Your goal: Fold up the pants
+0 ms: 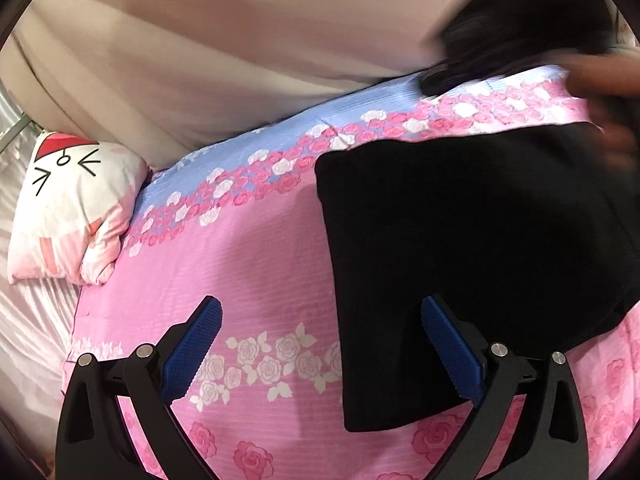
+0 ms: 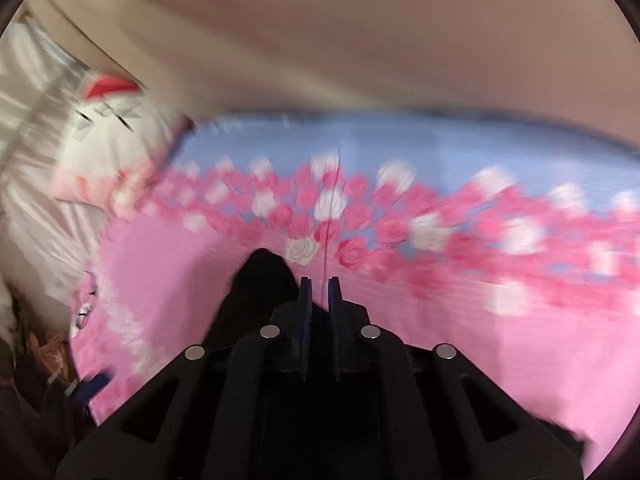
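The black pants (image 1: 460,260) lie as a flat folded rectangle on the pink floral bedsheet (image 1: 248,264). My left gripper (image 1: 320,304) hovers open over the near left edge of the pants. Its right pad (image 1: 452,352) is above the black cloth and its left pad (image 1: 192,344) is above the sheet, with nothing between them. My right gripper (image 2: 320,280) is shut to a thin slit, and only sheet shows in that slit. In the right wrist view a corner of the pants (image 2: 260,280) lies below and left of the fingers. That view is blurred.
A white cartoon pillow (image 1: 68,216) lies at the bed's left end. A beige wall (image 1: 200,60) runs behind the bed. A person's blurred hand (image 1: 600,84) with the right tool's black body (image 1: 520,20) hangs over the far right side of the pants. A loose thread (image 2: 332,208) lies on the sheet.
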Motion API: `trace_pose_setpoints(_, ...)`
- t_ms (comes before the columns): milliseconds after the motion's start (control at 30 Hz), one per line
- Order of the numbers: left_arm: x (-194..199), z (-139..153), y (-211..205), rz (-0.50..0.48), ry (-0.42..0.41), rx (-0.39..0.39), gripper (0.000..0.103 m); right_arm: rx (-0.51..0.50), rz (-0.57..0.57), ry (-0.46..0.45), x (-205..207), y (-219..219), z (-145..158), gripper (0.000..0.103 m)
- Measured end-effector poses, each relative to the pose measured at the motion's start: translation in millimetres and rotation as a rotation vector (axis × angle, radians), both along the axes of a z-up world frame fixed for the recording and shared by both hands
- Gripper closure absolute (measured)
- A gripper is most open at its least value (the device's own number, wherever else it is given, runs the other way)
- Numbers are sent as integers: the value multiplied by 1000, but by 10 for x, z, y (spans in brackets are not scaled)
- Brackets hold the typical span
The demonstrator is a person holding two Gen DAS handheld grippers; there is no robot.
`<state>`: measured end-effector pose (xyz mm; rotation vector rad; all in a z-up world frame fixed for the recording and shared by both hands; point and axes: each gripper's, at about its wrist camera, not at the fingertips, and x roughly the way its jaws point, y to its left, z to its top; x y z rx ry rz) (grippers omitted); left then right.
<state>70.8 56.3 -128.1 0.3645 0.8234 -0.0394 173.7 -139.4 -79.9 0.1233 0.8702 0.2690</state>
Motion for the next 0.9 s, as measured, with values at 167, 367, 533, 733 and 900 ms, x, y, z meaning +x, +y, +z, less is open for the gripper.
trace_pose_setpoints(167,56,153,-125,11,-1,-27,5,-200,-159,86,-901,-301,-532,95)
trace_pose_setpoints(367,83,323,-339,36,40,-50,5,-41,-401,39,-1327,-935,-387,92)
trace_pose_setpoints(533,13,509,-490,48,55,-79,5,-44,-459,-29,-1825,-1062,103,92)
trace_pose_setpoints(733,-87,650,-623,52,99,-97,5,-69,-462,-58,-2094,-790,328,92)
trace_pose_setpoints(900,-176,742,-668,51,103,-98,5,-79,-443,-84,-2214,-582,441,92)
